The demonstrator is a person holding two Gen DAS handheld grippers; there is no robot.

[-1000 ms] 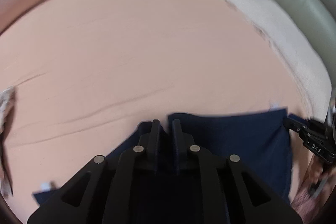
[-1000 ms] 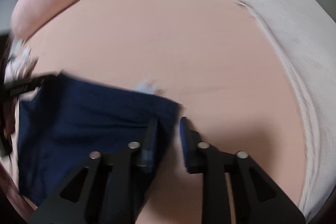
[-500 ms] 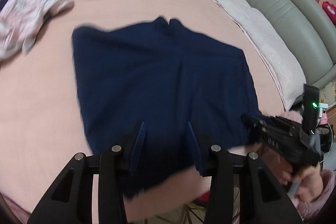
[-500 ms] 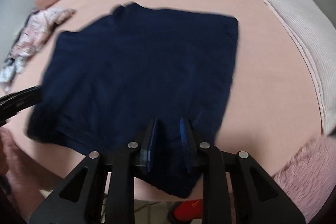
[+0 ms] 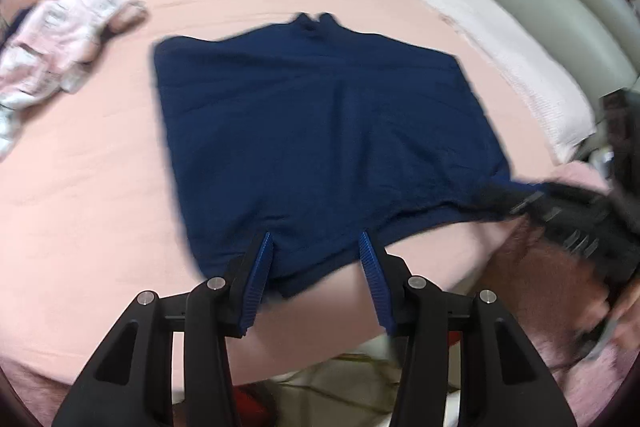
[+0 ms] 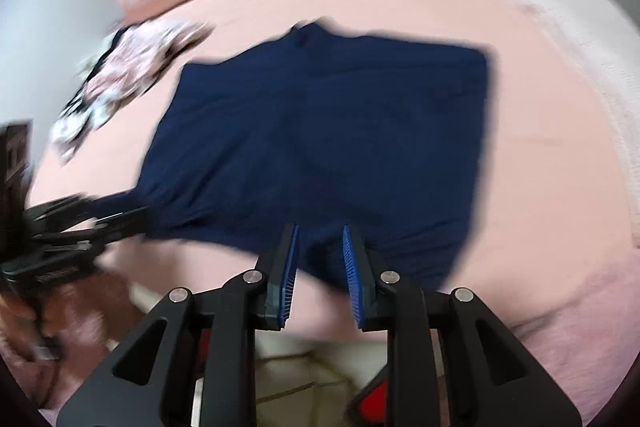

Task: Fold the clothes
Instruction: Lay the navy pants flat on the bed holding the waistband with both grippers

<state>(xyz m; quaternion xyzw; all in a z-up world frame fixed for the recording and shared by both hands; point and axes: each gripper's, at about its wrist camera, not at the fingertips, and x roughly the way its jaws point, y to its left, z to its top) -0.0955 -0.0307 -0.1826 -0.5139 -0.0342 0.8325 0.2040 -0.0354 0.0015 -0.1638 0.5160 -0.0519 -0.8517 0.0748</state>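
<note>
Navy shorts [image 5: 320,131] spread flat on bed [image 5: 100,167], my left tool [image 5: 316,247] and right tool [image 6: 320,239] both spread wide over near hem, gripping nothing.

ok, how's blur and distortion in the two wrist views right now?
Left wrist: strong fisheye curving of the bed; navy shorts fairly readable, edges smeared, the right hand-held gripper at frame right streaked. Right wrist: heavier motion blur overall; shorts' edges and the floral garment smear, but its own blue pads stay sharp.
</note>
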